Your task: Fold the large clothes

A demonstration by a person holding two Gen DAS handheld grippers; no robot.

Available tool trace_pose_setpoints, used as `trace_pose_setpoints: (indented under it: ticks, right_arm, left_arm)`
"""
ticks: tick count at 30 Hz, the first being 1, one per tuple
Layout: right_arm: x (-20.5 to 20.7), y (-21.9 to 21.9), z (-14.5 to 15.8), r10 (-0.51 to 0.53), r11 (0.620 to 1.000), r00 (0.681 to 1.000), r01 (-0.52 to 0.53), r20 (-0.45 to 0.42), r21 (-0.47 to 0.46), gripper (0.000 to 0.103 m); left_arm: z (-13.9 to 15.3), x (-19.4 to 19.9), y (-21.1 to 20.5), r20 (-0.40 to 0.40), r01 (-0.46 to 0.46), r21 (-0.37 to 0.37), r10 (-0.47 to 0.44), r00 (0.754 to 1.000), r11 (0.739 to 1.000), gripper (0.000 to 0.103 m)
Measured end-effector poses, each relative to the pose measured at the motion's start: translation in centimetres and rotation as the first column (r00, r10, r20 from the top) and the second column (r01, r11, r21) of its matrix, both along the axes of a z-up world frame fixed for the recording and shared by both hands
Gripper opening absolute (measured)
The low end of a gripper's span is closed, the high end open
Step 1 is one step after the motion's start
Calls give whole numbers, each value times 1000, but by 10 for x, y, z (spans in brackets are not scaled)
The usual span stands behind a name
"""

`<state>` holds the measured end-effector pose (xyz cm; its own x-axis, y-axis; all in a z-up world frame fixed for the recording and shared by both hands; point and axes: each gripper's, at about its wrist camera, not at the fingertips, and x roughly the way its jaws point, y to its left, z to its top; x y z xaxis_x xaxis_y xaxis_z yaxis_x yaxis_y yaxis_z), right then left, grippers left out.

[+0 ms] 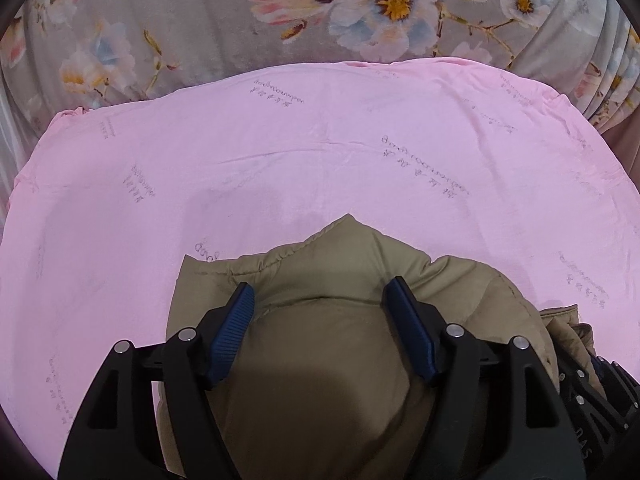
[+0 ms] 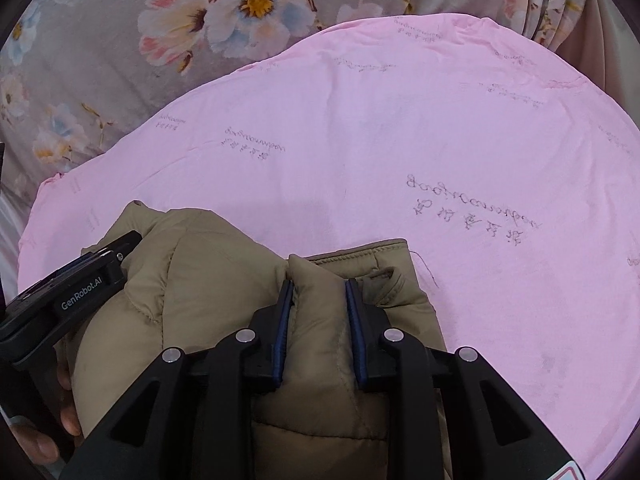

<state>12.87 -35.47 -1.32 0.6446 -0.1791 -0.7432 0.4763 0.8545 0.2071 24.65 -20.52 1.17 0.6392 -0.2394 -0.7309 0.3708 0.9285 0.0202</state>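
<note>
A tan padded jacket (image 1: pixel 320 344) lies bunched at the near edge of a pink sheet (image 1: pixel 280 160). My left gripper (image 1: pixel 318 296) is open, its blue pads spread wide over a puffed part of the jacket. In the right wrist view the jacket (image 2: pixel 224 280) fills the lower middle. My right gripper (image 2: pixel 320 292) is shut on a thick fold of the jacket, the padding squeezed between its blue pads. The left gripper's black body (image 2: pixel 80 284) shows at the left of that view, resting against the jacket.
The pink sheet (image 2: pixel 440 140) with grey printed writing covers most of the surface. Beyond it lies a grey floral bedspread (image 1: pixel 200 12), also seen in the right wrist view (image 2: pixel 100 40). A pleated floral cloth (image 1: pixel 612 68) hangs at the far right. A hand (image 2: pixel 44 440) holds the left gripper.
</note>
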Motion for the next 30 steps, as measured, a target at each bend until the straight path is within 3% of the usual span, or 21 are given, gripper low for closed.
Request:
trace_pose_setpoints:
  ticks: [10,15,19,21,25,30]
  right_arm:
    - [0,-3,-3,2,1000,1000,-2,13,16,23]
    - [-15,-13,7,12,995,998,-18,57,102,25]
    - [-67,-30,33,-29,973,990,-4,140,232,42]
    - [-86,-38,33,-24,961,991,-14,134,275,49]
    - [-114,-45,13,4,923,997,-32,75,384,56]
    - [-128,-30,-1,74,888,996,-91,55,450,66]
  left_arm:
    - [-4,2,-5,19,-10,23,10,1000,1000,67]
    - [4,2,10,-34,10,-43,-11,999,999,73]
    - [19,-10,60,-133,9,-158,-30,991,987,92]
    - [20,-17,85,-169,9,-191,-42,985,982,92]
    - [7,-33,129,-278,29,-270,-107,954,962,92]
    - [-14,-61,151,-392,72,-412,-248,886,908,92]
